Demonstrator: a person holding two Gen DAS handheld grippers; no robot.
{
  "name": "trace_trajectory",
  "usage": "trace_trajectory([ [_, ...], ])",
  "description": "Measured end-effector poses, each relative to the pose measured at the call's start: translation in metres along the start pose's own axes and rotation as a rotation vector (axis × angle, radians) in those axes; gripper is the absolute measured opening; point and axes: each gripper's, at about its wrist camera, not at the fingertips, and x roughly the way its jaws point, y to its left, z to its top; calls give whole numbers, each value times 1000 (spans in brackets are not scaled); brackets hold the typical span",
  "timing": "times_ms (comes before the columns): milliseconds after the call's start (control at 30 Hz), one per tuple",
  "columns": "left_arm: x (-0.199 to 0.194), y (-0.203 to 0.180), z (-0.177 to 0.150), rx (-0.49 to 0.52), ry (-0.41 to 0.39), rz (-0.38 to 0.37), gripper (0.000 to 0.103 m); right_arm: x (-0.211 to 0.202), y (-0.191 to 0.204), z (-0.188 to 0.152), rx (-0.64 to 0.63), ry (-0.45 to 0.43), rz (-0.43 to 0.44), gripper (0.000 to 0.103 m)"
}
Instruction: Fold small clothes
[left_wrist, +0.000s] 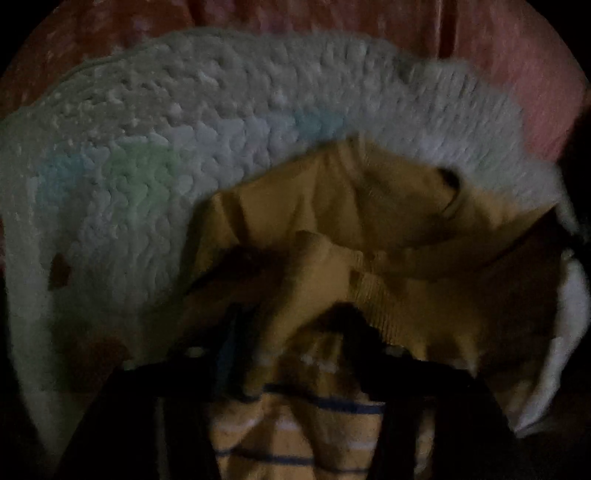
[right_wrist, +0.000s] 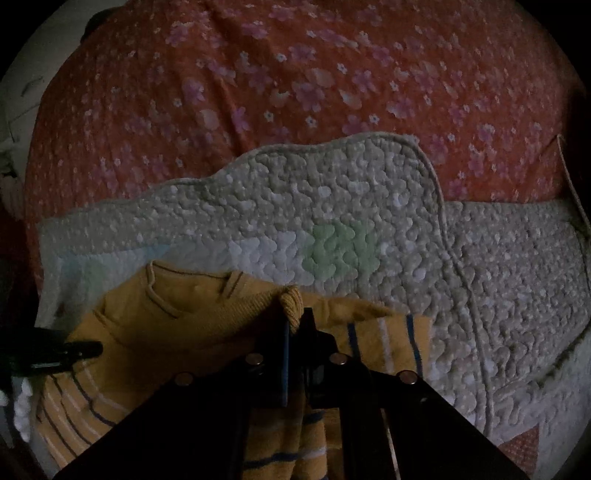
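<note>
A small yellow garment (right_wrist: 177, 317) with blue and white stripes lies crumpled on a white quilted mat (right_wrist: 369, 192). My right gripper (right_wrist: 295, 319) is shut on a ribbed yellow edge of it that sticks up between the fingertips. The left gripper (right_wrist: 86, 349) rests low on the garment's left side. The left wrist view is dark and blurred. There the yellow garment (left_wrist: 351, 206) is bunched up, and my left gripper (left_wrist: 295, 332) has its jaws apart with a loose fold of the fabric between them. The striped part hangs below the fingers.
The quilted mat (left_wrist: 221, 129) lies on an orange bedsheet (right_wrist: 295, 74) printed with flowers, which spreads out beyond it. The mat's scalloped piped edge runs across the middle. A thin pale cord (right_wrist: 572, 184) hangs at the far right.
</note>
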Motion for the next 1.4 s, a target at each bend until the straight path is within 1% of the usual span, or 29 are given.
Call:
trace_trajectory([
  [67,-1,6,5,-55,-12,32,13,12,-8,-1,34,30,10,8],
  [100,-1,10,9,-83,-18,59,11,20,-12,-3,47,60,1,15],
  [133,1,17,13,-113,-17,85,11,26,-15,-5,50,84,-22,31],
  [167,4,26,16,-156,-9,116,11,30,-17,-7,53,97,-43,36],
  [200,7,33,18,-186,-1,142,11,30,-20,-6,63,98,-48,40],
  [233,10,39,20,-208,8,191,11,25,-24,-3,85,89,-32,43],
  [267,13,47,20,-229,19,218,11,15,-29,1,121,65,-6,45],
  [300,13,54,19,-253,25,207,11,7,-33,3,142,39,3,49],
  [333,10,60,17,-277,20,183,11,-5,-37,6,165,-1,2,51],
  [400,-7,73,10,-332,-19,136,11,-31,-44,9,191,-79,-5,51],
  [433,-19,77,5,-346,-44,122,11,-42,-48,9,199,-102,2,51],
  [500,-40,78,-5,-340,-89,102,12,-53,-51,8,210,-110,15,51],
  [533,-53,76,-14,-324,-113,90,13,-55,-53,6,214,-94,23,51],
  [567,-62,73,-21,-315,-128,82,19,-55,-55,5,218,-77,31,51],
  [600,-70,69,-31,-307,-142,69,27,-54,-58,0,227,-40,39,53],
  [667,-82,63,-48,-287,-154,42,33,-54,-64,-10,244,17,49,55],
  [767,-89,47,-84,-244,-146,6,33,-55,-70,-33,218,107,60,62],
  [833,-91,34,-107,-223,-138,-12,33,-62,-68,-49,153,132,27,69],
  [900,-88,17,-128,-197,-123,-19,33,-65,-67,-64,131,149,16,71],
  [967,-79,4,-141,-172,-108,-13,33,-59,-64,-79,148,191,66,71],
  [1033,-71,-5,-144,-152,-95,24,33,-47,-56,-91,154,233,91,70],
  [1067,-67,-9,-144,-149,-93,45,33,-38,-52,-96,147,262,94,65],
  [1100,-63,-12,-144,-147,-92,68,33,-31,-48,-99,128,285,74,26],
  [1133,-58,-14,-141,-141,-83,104,34,-28,-46,-99,111,301,53,14],
  [1167,-54,-15,-138,-138,-69,138,37,-29,-48,-98,120,301,44,14],
  [1200,-52,-16,-135,-144,-58,155,37,-35,-54,-95,141,287,24,13],
  [1267,-52,-18,-132,-143,-43,178,37,-45,-61,-92,139,273,-12,12],
  [1367,-53,-20,-134,-128,-47,196,37,-51,-81,-97,171,291,-47,10],
  [1400,-52,-19,-135,-131,-51,192,38,-52,-88,-99,197,301,-32,9],
])
